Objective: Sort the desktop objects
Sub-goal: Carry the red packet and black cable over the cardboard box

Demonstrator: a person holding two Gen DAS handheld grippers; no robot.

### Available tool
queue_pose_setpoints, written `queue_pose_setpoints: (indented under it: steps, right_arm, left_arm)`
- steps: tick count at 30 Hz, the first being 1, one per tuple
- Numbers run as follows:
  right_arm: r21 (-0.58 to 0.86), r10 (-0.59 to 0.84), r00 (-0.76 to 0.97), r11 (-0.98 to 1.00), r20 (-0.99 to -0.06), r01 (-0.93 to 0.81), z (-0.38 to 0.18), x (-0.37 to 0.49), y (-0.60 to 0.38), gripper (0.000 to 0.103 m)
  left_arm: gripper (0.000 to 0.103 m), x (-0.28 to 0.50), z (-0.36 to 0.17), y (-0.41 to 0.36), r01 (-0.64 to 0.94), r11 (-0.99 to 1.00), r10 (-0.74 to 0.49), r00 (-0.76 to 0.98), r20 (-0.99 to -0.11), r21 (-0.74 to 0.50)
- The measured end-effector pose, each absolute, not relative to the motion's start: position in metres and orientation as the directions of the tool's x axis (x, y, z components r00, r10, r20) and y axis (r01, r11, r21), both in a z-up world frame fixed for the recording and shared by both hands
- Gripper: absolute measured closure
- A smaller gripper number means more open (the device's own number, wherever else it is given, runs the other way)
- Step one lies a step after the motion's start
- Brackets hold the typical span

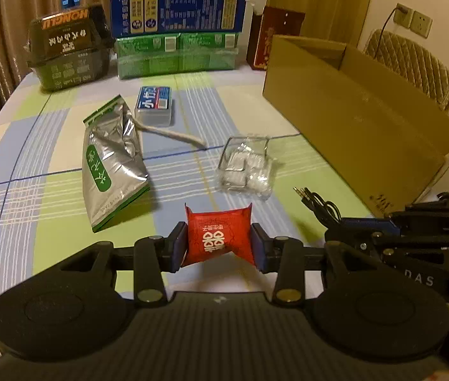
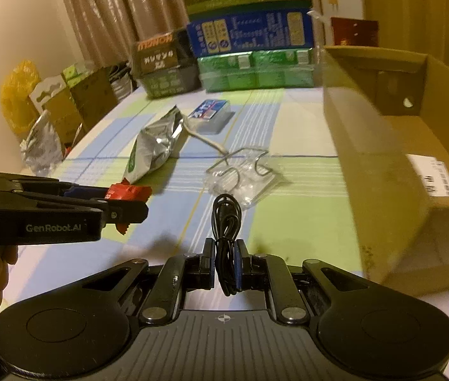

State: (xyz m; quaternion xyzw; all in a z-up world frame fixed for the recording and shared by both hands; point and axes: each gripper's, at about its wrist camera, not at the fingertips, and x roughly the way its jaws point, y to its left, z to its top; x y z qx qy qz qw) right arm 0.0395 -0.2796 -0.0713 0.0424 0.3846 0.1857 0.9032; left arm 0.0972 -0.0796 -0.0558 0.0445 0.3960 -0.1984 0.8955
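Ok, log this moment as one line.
left gripper: shut on red packet | right gripper: shut on black cable | both lifted beside cardboard box

Each tool, the left tool (image 1: 219,243) and the right tool (image 2: 224,263), is matte black with round hubs, a ribbed grey centre plate, brass-toned pivot pins and blue-faced fingers (image 1: 178,241), one side lettered "GenRobot.AI" in white.

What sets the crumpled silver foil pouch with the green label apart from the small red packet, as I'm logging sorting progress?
The silver foil pouch lies on the checked tablecloth, untouched; the red packet is clamped in the left gripper. The pouch is clearly larger and crumpled, the packet small and puffy. Both are sealed packets with printed characters, and neither is in the cardboard box.
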Motion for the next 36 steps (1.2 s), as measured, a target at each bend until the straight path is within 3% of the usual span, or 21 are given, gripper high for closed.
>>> queue_pose_setpoints:
  steps: [20, 36]
  right_arm:
    - [0.174, 0.308, 0.756, 0.951, -0.578, -0.255, 0.016, -0.01, -0.341, 0.095]
    - [0.163, 0.19, 0.819, 0.979, -0.542, -0.12, 0.039, -0.017, -0.424, 0.095]
  left_arm:
    - [0.067, 0.04, 0.013, -0.128, 0.433, 0.897, -0.37, 0.629, -0.684, -0.087]
    - [0.067, 0.032, 0.029, -0.197, 0.51, 0.856, -0.423, 0.597, -0.682, -0.084]
